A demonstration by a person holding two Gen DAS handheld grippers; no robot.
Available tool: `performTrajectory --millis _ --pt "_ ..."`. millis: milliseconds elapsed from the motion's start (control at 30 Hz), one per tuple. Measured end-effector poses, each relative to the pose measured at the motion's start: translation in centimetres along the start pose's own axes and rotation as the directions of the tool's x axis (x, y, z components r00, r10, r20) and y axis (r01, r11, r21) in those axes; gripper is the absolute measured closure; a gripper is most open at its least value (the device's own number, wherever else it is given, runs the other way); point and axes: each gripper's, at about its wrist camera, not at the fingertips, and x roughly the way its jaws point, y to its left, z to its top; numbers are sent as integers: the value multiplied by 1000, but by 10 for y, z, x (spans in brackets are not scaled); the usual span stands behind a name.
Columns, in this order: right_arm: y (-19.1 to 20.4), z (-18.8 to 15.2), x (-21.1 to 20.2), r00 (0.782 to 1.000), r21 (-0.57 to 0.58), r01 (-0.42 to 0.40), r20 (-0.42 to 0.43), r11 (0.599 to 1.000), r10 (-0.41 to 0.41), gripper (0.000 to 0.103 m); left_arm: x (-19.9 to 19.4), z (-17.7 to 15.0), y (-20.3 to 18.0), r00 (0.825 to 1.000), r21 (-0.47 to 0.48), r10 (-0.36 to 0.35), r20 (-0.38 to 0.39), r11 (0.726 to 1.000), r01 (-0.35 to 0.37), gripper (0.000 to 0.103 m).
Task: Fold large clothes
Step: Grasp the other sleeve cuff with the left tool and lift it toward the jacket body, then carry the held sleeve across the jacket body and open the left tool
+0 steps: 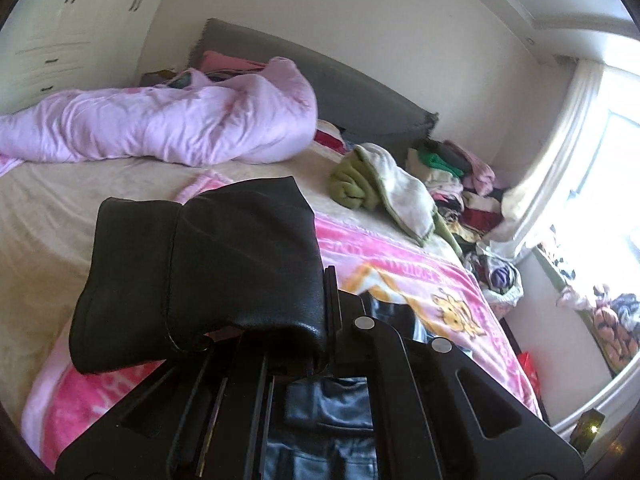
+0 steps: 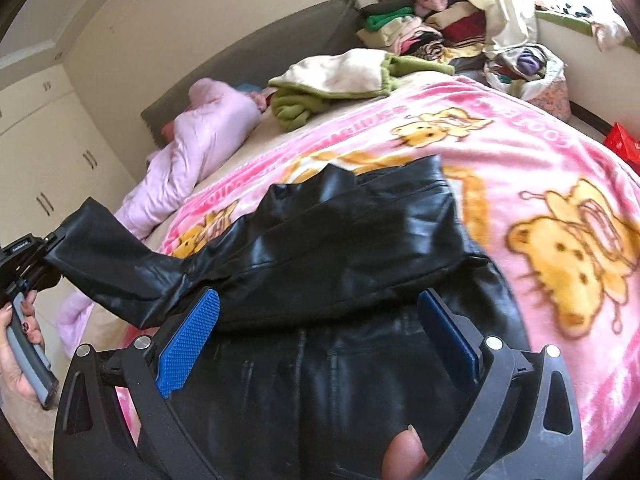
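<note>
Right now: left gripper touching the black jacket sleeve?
Touching. Right wrist view shows the left gripper clamped on the black jacket sleeve, lifting it off the bed.

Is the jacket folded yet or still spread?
Partly folded: the black jacket lies on the pink blanket, one sleeve lifted by the left gripper.

the pink blanket (image 2: 540, 152) carried rows of pink lettering beside its yellow bear prints, but it showed upside down and blurred, so no word could be read.
</note>
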Motion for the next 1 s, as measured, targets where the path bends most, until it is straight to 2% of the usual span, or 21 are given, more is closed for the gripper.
performTrajectory --millis 200,300,633,1000 --pt "-25 0 -13 1000 52 4 16 999 -5 4 7 -7 -37 999 52 -50 -12 997 51 103" --pt "-38 -1 -20 1000 83 -20 23 996 18 4 11 -13 -55 997 83 -67 -22 994 69 103" --pt "-75 -3 -34 999 148 -20 49 989 13 4 40 -57 -110 984 152 -139 -108 976 154 103" --pt "-115 -5 -34 999 221 0 53 975 -12 4 75 -109 -146 967 269 -134 -215 944 190 103"
